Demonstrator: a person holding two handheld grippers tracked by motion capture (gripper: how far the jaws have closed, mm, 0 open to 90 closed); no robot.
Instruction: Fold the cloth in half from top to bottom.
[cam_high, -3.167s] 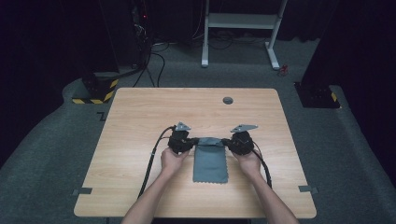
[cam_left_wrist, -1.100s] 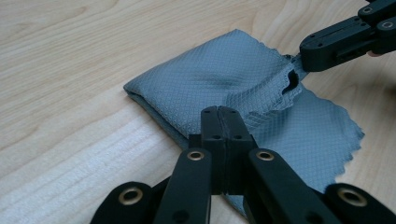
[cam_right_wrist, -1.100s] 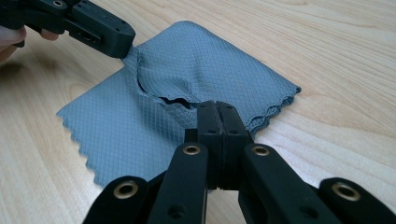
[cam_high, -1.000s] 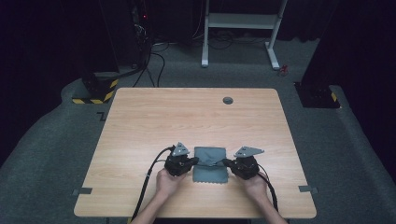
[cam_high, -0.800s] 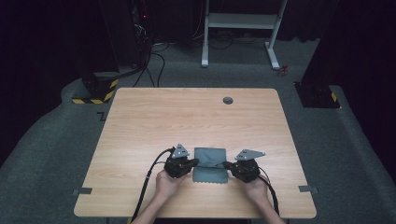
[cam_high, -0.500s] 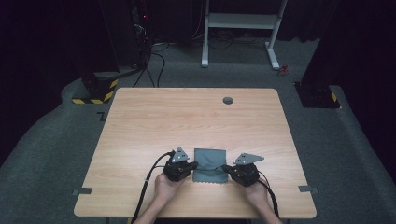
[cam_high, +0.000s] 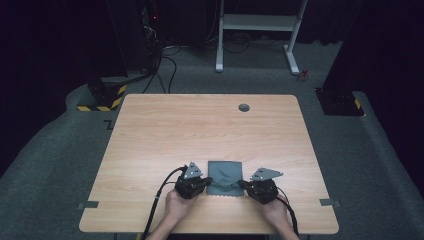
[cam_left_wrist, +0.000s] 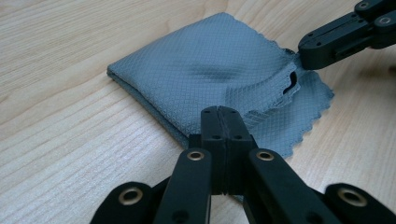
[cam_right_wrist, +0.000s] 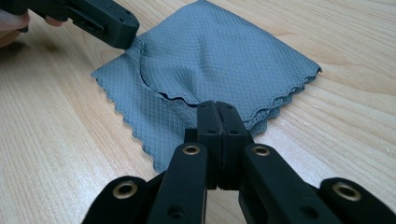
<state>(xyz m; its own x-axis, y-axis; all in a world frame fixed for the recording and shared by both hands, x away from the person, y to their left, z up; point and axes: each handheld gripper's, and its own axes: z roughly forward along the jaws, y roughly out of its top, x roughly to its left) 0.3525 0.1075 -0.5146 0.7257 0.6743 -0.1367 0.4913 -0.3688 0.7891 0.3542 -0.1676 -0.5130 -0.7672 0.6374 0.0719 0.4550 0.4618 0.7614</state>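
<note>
We see a grey cloth (cam_high: 224, 176) lying folded on the near part of the wooden bench (cam_high: 210, 130), between our two grippers. Our left gripper (cam_left_wrist: 222, 116) has its jaws clenched on the cloth's upper layer at the near left corner, and that layer lifts slightly off the scalloped lower one. Our right gripper (cam_right_wrist: 217, 112) has its jaws clenched on the upper layer at the near right corner. In the high view our hands (cam_high: 176, 205) come in from the near edge, and a round grommet (cam_high: 243, 107) sits at the far side of the bench
</note>
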